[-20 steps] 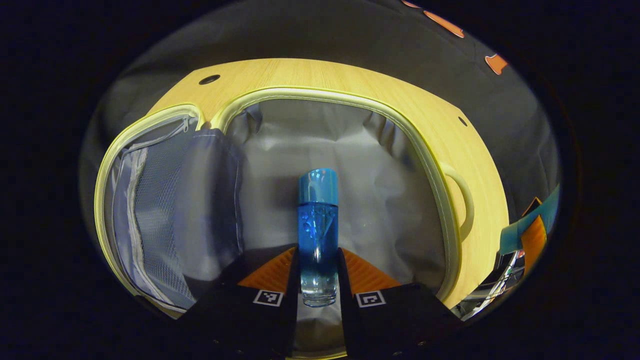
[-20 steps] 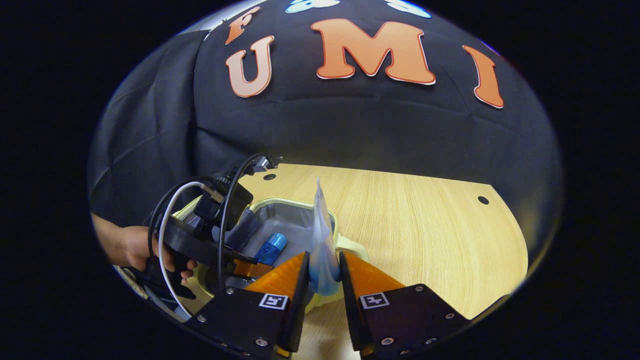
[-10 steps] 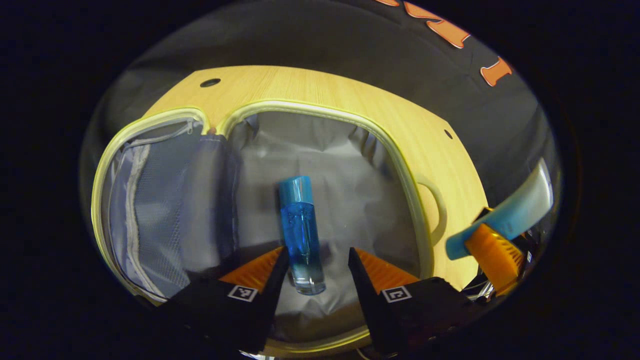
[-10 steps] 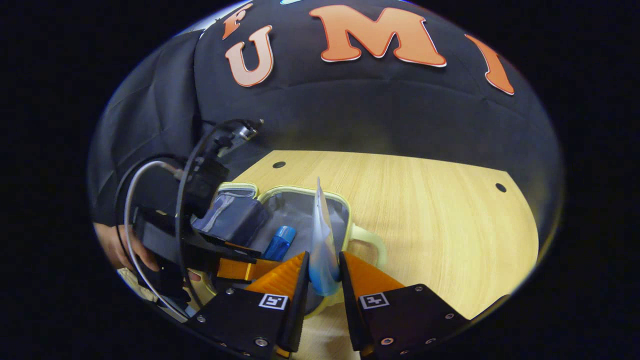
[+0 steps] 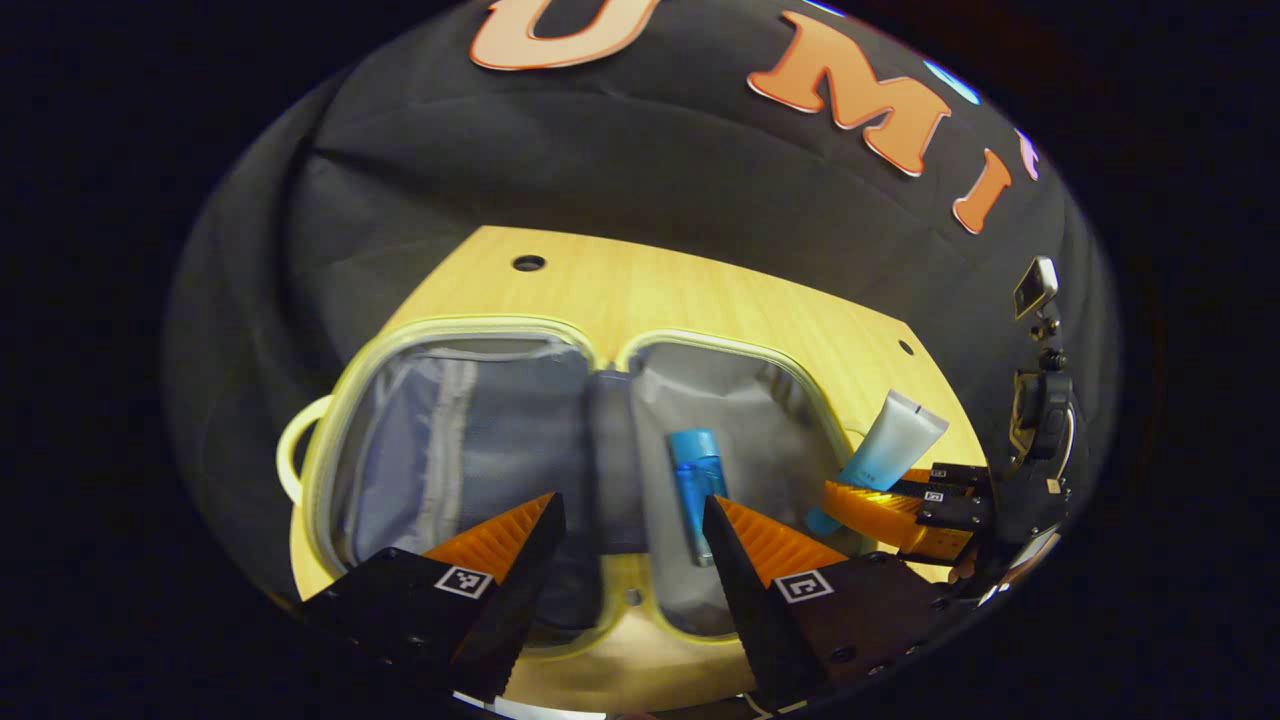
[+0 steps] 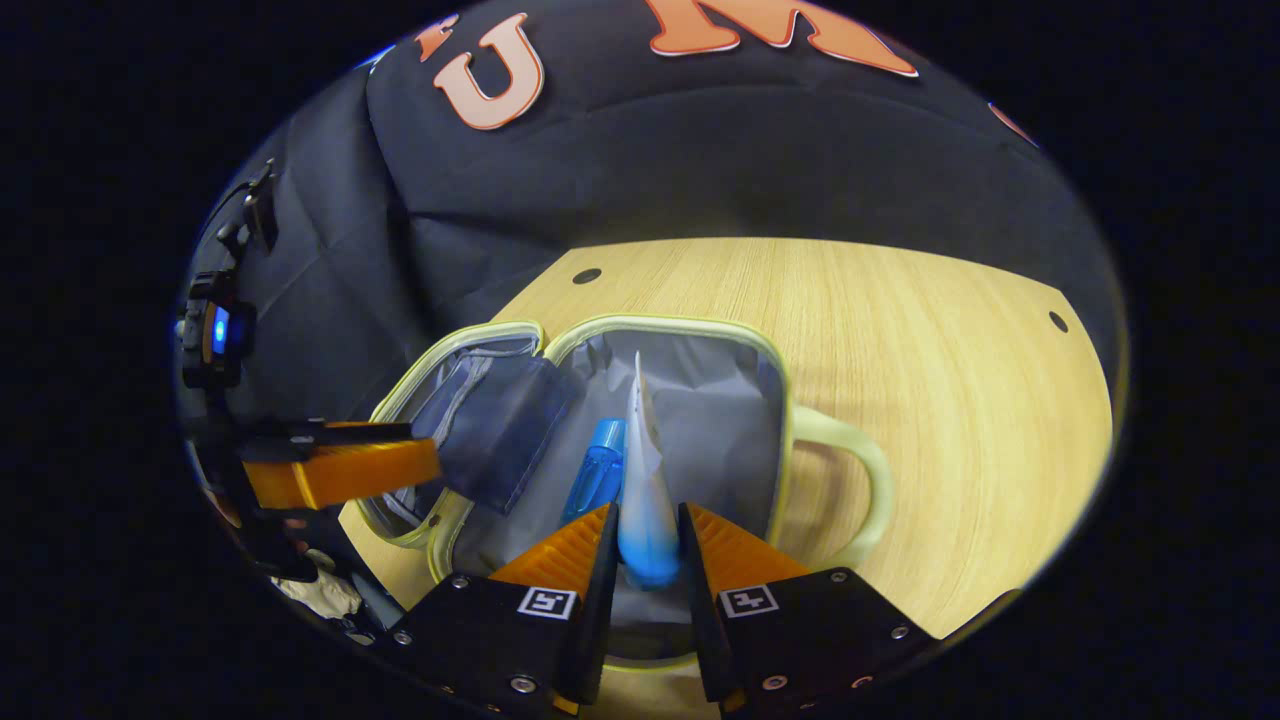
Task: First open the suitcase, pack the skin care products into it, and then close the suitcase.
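The pale yellow suitcase lies open on the wooden table, mesh-lined lid on the left, grey-lined half on the right. A blue bottle lies in the grey half. My left gripper hangs open above the suitcase's near edge, holding nothing. In the right gripper view, my right gripper is shut on a white-and-blue tube, held upright over the grey half of the suitcase, just right of the blue bottle. The tube and the right gripper also appear at the right of the left gripper view.
The wooden table has open surface to the right of and behind the suitcase. The suitcase's handle sticks out to the right. The left gripper's orange finger reaches in beside the lid.
My left gripper let go of the blue bottle, opened and drew back up and away. My right gripper carried the tube from beside the suitcase to over its grey half.
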{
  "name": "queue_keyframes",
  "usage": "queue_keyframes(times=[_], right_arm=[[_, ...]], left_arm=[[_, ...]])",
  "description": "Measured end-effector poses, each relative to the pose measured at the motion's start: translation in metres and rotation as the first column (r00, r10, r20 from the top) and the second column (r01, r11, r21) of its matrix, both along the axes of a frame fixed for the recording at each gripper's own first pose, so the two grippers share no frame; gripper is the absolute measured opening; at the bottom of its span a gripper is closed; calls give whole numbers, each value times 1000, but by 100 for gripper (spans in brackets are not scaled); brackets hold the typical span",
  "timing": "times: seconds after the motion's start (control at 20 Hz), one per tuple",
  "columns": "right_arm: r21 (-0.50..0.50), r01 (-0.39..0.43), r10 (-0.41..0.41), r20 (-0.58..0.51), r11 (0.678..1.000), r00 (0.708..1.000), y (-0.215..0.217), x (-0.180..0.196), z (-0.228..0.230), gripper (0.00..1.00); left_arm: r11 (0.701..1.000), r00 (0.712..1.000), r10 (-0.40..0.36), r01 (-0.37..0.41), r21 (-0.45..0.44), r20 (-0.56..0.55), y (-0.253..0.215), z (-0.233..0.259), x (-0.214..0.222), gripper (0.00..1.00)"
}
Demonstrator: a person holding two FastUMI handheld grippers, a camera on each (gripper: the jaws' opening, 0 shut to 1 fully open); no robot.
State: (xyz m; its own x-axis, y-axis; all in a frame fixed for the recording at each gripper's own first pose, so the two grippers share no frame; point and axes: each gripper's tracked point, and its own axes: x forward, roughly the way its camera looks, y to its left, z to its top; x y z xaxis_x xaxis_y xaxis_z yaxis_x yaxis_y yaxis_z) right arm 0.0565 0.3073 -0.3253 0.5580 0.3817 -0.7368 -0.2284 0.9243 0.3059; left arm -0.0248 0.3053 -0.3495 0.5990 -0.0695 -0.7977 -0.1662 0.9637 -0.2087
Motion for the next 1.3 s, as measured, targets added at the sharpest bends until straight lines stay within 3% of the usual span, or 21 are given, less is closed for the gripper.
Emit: queue_keyframes(times=[0.1,0.15,0.2,0.3,0.35,0.4,0.45,0.6,0.65,0.7,1.0,1.1,1.3], right_arm=[[-1,10,-10,-57,1000,998,1,-2,-11,38],[-4,18,-18,-79,1000,997,0,-4,-14,38],[-13,20,-22,-90,1000,996,0,-2,-19,38],[-56,31,-38,-125,998,991,-2,0,-35,38],[-69,37,-47,-140,997,989,-1,2,-42,38],[-77,48,-59,-153,996,986,2,5,-46,38],[-89,60,-73,-153,994,985,1,8,-48,38],[-131,91,-114,-180,987,977,-8,10,-54,38],[-135,102,-126,-178,986,976,-9,11,-54,38],[-137,107,-131,-182,985,975,-7,11,-54,38],[-82,153,-165,-161,985,973,-6,13,-37,41],[-53,179,-185,-124,982,975,-9,14,-24,60],[-69,191,-191,2,979,982,-29,15,7,77]], left_arm=[[998,998,62,-62,10,0,30,16,-13,87],[995,995,99,-99,10,2,45,27,-20,92],[991,991,136,-136,12,2,59,37,-28,87],[978,979,205,-205,29,7,90,51,-44,92],[971,972,234,-235,38,10,105,59,-53,87],[963,964,265,-266,50,11,115,64,-61,92],[955,956,292,-292,57,14,126,69,-69,87],[922,924,381,-381,74,8,157,63,-97,87],[910,912,409,-409,73,10,171,64,-102,92],[899,902,432,-432,70,8,185,61,-106,87],[843,844,536,-536,-39,-2,215,38,-112,87],[805,813,583,-579,-126,-11,225,35,-108,87],[704,738,672,-660,-262,-54,240,17,-105,87]])
